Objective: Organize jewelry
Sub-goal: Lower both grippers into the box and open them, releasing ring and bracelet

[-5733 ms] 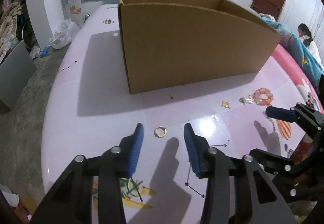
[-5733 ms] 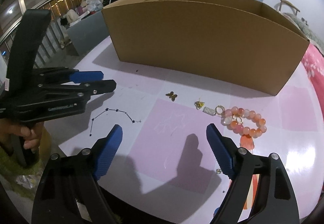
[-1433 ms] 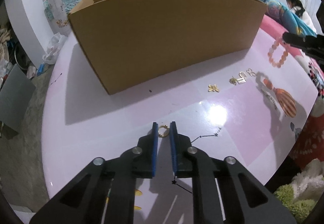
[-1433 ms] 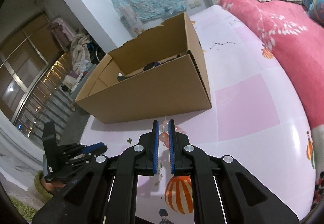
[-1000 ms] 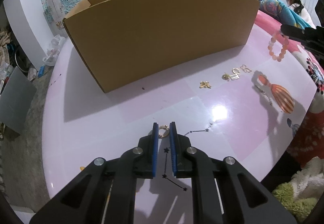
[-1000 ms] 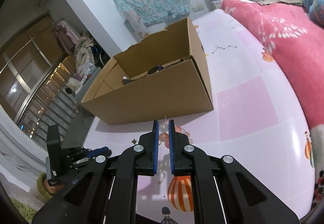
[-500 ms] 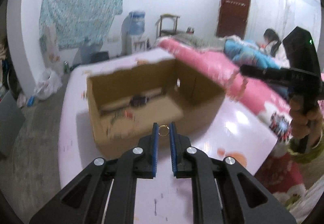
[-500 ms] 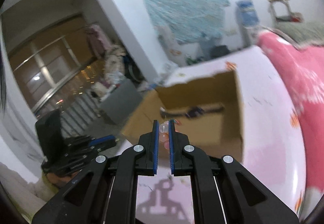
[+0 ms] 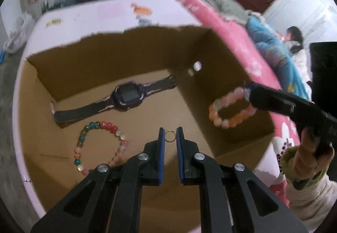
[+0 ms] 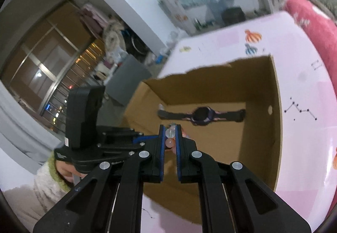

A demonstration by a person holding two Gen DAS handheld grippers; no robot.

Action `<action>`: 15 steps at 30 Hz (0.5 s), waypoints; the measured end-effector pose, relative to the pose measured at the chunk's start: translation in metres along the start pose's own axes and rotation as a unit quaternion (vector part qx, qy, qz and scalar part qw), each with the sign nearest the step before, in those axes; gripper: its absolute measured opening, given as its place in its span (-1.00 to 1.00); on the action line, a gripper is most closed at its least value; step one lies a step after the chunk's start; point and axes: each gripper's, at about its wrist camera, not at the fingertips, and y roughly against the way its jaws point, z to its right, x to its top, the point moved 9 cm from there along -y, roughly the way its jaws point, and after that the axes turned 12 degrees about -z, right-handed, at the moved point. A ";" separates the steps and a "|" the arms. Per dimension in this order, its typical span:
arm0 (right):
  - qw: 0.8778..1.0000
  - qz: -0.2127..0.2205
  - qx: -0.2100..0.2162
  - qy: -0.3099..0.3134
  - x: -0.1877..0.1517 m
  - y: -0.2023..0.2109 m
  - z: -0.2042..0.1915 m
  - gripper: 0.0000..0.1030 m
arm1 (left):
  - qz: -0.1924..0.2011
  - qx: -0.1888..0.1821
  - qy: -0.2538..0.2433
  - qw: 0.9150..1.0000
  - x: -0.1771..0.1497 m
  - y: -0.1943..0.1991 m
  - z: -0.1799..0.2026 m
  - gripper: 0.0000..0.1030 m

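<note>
My left gripper (image 9: 170,137) is shut on a small gold ring (image 9: 169,136) and hangs over the open cardboard box (image 9: 88,64). On the box floor lie a dark smartwatch (image 9: 126,96) and a multicoloured bead bracelet (image 9: 99,144). My right gripper (image 10: 170,136) is shut on a pink and orange bead bracelet (image 10: 170,142); in the left wrist view that bracelet (image 9: 229,110) dangles as a loop over the box's right side, under the right gripper (image 9: 248,94). The right wrist view also shows the box (image 10: 276,119), the watch (image 10: 202,117) and the left gripper (image 10: 145,138) beside mine.
The box stands on a pale pink table (image 9: 113,11) printed with cartoon figures. A pink bed (image 9: 231,28) runs along the right, with a person (image 9: 294,39) sitting beyond it. A hand (image 9: 311,148) in a fuzzy sleeve holds the right gripper.
Both grippers have lifted off the table and moved over the open box, tilting down into it. The ring and the bracelet came along in their jaws.
</note>
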 end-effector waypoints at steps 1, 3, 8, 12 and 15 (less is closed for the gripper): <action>1.000 -0.010 0.000 -0.006 0.000 -0.003 0.006 -0.86 | -0.014 -0.001 0.010 1.000 0.003 -0.005 -0.003 -0.80; 0.999 -0.028 -0.002 -0.017 0.000 -0.011 0.015 -0.86 | -0.029 -0.001 0.023 0.999 0.007 -0.012 -0.008 -0.80; 0.999 -0.047 -0.011 -0.022 -0.001 -0.014 0.022 -0.86 | -0.042 -0.015 0.055 0.998 0.010 -0.016 -0.023 -0.79; 0.998 -0.054 -0.022 -0.025 -0.004 -0.013 0.027 -0.86 | -0.041 -0.028 0.060 0.997 0.008 -0.015 -0.026 -0.78; 0.998 -0.055 -0.035 -0.022 -0.004 -0.010 0.027 -0.86 | -0.041 -0.039 0.063 0.996 0.009 -0.015 -0.026 -0.76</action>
